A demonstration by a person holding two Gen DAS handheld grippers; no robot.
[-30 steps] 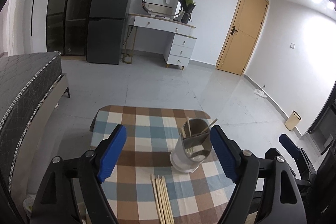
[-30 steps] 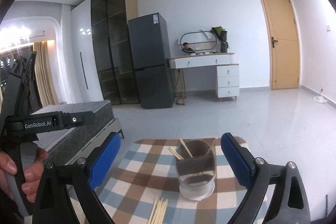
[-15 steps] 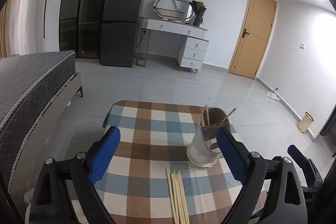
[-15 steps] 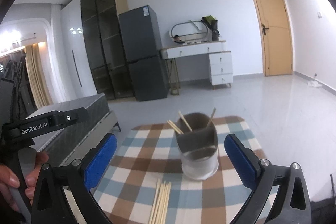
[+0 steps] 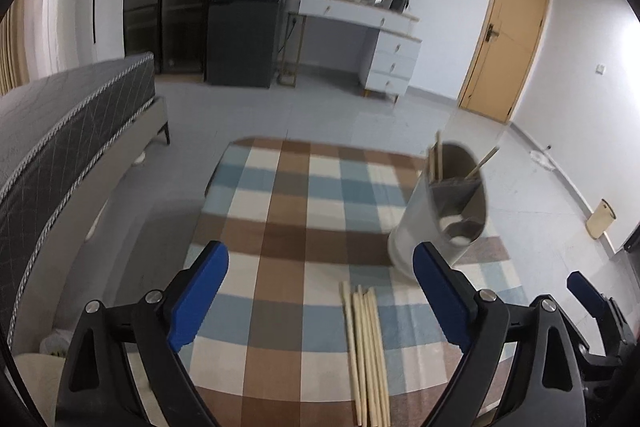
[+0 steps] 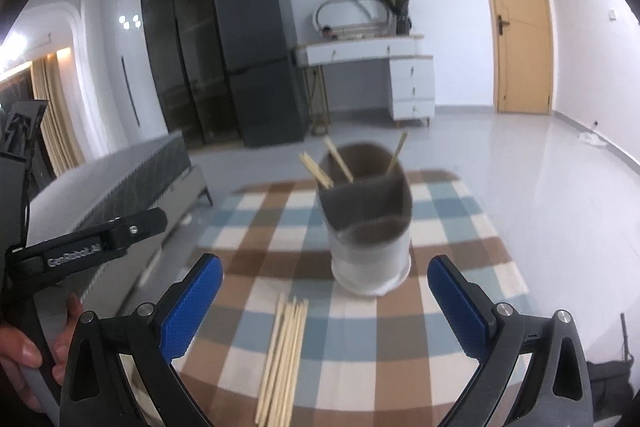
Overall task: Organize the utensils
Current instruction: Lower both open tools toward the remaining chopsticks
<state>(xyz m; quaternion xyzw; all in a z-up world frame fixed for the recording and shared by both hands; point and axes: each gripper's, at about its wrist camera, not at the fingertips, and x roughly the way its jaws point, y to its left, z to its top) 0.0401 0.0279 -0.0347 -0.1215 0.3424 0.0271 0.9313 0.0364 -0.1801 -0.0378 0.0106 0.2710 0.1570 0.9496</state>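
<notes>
Looking along the left gripper (image 5: 320, 297) from its own wrist camera, the jaws stand wide apart with nothing between the blue pads, hovering over a small tabletop covered in a brown, blue and cream checked cloth (image 5: 288, 195). A bundle of pale wooden chopsticks (image 5: 366, 351) lies flat on the cloth between the pads, nearer the right one; the near ends run out of sight at the bottom edge. Beyond the right pad stands a white cylindrical utensil holder with a grey divided insert (image 5: 444, 211), its lower edge partly hidden by that pad and its outline smeared by blur. A few sticks poke out of its far compartment; how many is hard to tell. At the lower right, only a blue pad and some black frame of the right gripper (image 5: 592, 297) show.

From the right wrist camera, the right gripper (image 6: 324, 301) also has its jaws spread wide and empty. The chopsticks (image 6: 282, 355) lie on the cloth (image 6: 452, 227) between the pads, close in front of the holder (image 6: 370, 231), which stands upright near the middle of the tabletop with three or four sticks leaning in the rear section. Everything close is soft with blur. At the left edge, the left gripper's black body (image 6: 86, 241) and the hand (image 6: 24, 343) holding it are cut off by the frame.
</notes>
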